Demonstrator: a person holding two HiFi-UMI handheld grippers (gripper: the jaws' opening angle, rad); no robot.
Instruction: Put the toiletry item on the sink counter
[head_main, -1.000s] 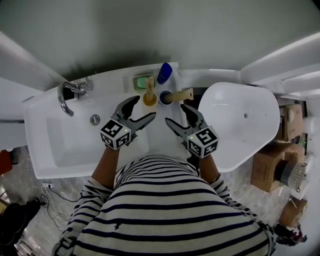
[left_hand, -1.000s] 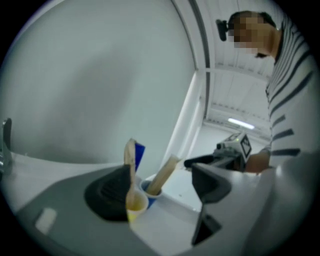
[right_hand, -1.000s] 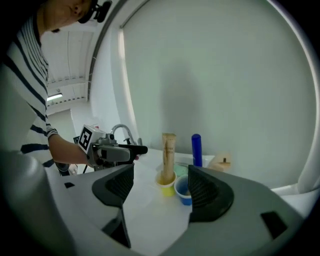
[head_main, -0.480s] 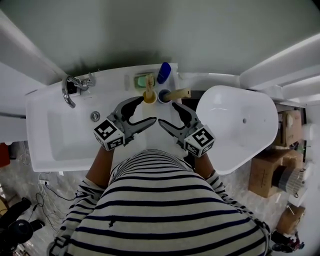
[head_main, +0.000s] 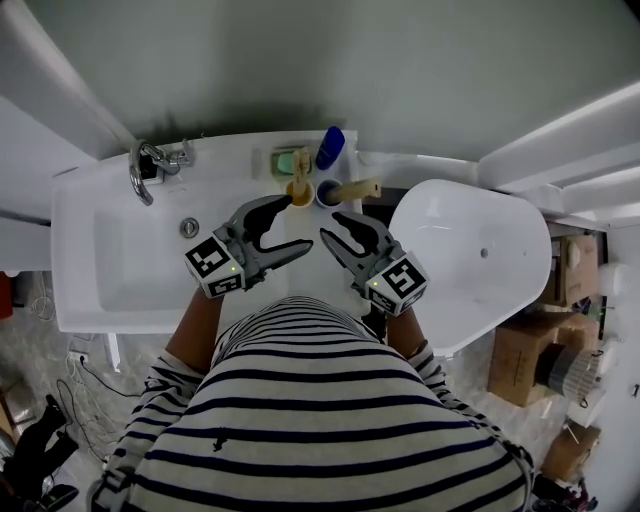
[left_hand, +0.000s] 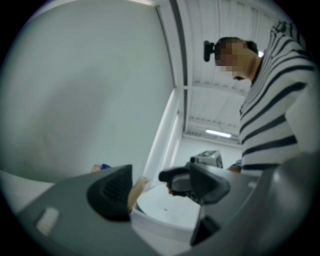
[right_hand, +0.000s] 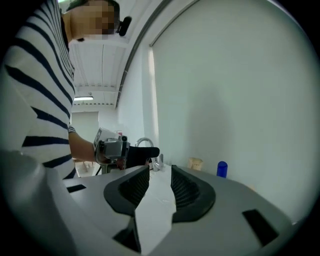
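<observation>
The left hand-held gripper's (head_main: 298, 220) jaws are standing wide after closing a touch, and the right hand-held gripper's (head_main: 329, 226) jaws have just been closing to a slim gap, with nothing between either pair. At the worktop's (head_main: 225, 155) back edge, a yellow cup (head_main: 299, 197) is holding a wooden brush (head_main: 300, 170), and a dark cup (head_main: 327, 193) is holding the wooden-handled toiletry item (head_main: 360, 189), near a blue bottle (head_main: 329, 147).

The sink (head_main: 100, 270) and its counter (head_main: 225, 160) are plain white, and so is the tub (head_main: 470, 250) beside them; the tap (head_main: 140, 178) is shiny silver. Along the back of the counter are a deep blue bottle (head_main: 329, 147), a pale green soap (head_main: 287, 161), a yellow cup (head_main: 298, 197) and a dark cup (head_main: 327, 193) with a tan handle (head_main: 360, 188). The wall (head_main: 300, 60) is dull grey-green. The shirt (head_main: 320, 420) has navy and white stripes. The boxes (head_main: 520, 360) are cardboard brown
</observation>
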